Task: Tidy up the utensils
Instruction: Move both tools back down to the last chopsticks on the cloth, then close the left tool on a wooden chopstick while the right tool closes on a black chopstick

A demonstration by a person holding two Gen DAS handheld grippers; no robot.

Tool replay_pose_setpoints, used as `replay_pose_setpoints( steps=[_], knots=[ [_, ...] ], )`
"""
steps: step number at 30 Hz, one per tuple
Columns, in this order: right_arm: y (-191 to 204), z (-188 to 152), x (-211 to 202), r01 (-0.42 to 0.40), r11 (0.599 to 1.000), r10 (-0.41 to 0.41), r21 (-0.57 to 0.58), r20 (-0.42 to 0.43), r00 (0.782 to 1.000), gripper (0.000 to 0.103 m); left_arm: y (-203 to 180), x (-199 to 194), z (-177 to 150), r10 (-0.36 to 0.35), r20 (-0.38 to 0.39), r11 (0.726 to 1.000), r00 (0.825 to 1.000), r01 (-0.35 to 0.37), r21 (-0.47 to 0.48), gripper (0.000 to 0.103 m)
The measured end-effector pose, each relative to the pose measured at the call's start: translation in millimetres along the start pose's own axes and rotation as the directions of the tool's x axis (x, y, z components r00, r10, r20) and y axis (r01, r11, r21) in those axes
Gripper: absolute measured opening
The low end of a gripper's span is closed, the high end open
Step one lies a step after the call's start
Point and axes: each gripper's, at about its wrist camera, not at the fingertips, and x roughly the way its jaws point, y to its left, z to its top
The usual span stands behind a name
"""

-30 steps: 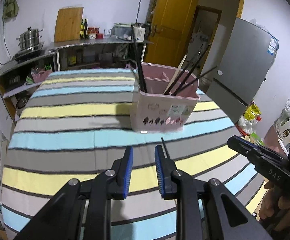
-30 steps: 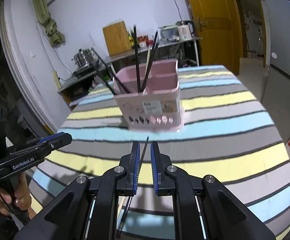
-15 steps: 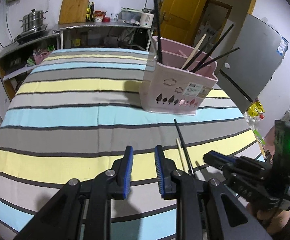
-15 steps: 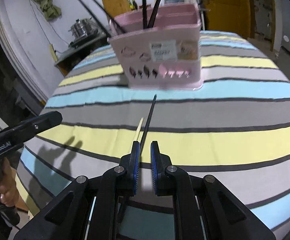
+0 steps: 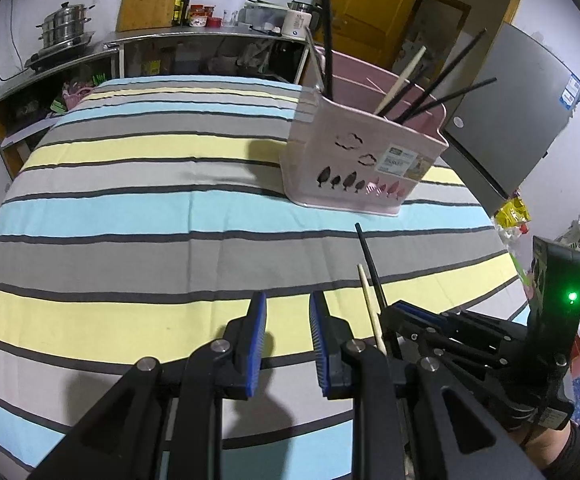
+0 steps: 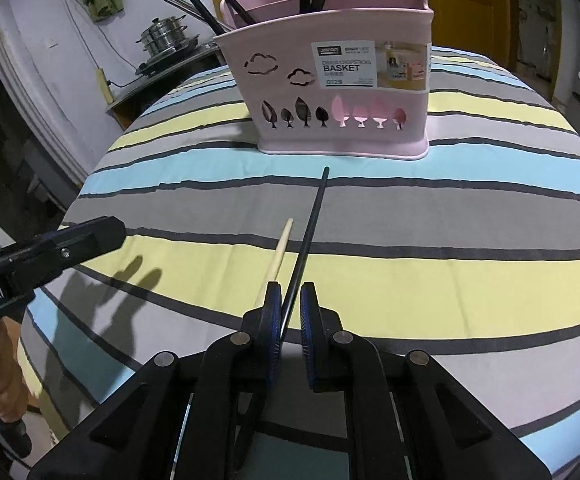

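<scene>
A pink chopstick basket (image 6: 342, 80) stands on the striped tablecloth (image 6: 450, 208), holding several black chopsticks and a wooden one; it also shows in the left wrist view (image 5: 362, 160). A black chopstick (image 6: 310, 232) and a wooden chopstick (image 6: 277, 256) lie side by side on the cloth in front of it. My right gripper (image 6: 290, 308) is low over the cloth, its jaws slightly apart around the black chopstick's near part. My left gripper (image 5: 287, 332) is open and empty, just left of both chopsticks (image 5: 370, 268).
A counter (image 5: 169, 36) with a steel pot, a cutting board and bottles stands behind the table. A yellow door (image 5: 370, 12) and a grey fridge (image 5: 522, 112) are at the back right. The table's round edge falls away on the near side.
Both grippers have come down and forward toward the table. The right gripper's jaws now straddle the black chopstick. The basket looms larger in both views.
</scene>
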Motion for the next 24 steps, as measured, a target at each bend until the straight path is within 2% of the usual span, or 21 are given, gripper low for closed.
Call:
replay_pose_setpoints(
  steps=[9, 16, 24],
  knots=[
    [1, 1, 2, 0.009, 1.000, -0.009, -0.012, -0.034, 0.999, 0.010, -14, 8, -5, -0.016, -0.032, 1.000, 0.999, 0.016, 0.010, 0.023],
    [-20, -13, -14, 0.012, 1.000, -0.011, 0.028, -0.023, 1.000, 0.007, -25, 14, -4, -0.036, -0.053, 0.999, 0.998, 0.037, 0.013, 0.023],
    [-45, -32, -36, 0.048, 0.996, -0.048, 0.075, -0.007, 0.999, 0.006, -51, 43, -4, -0.093, -0.111, 0.995, 0.989, 0.096, 0.020, 0.023]
  ],
)
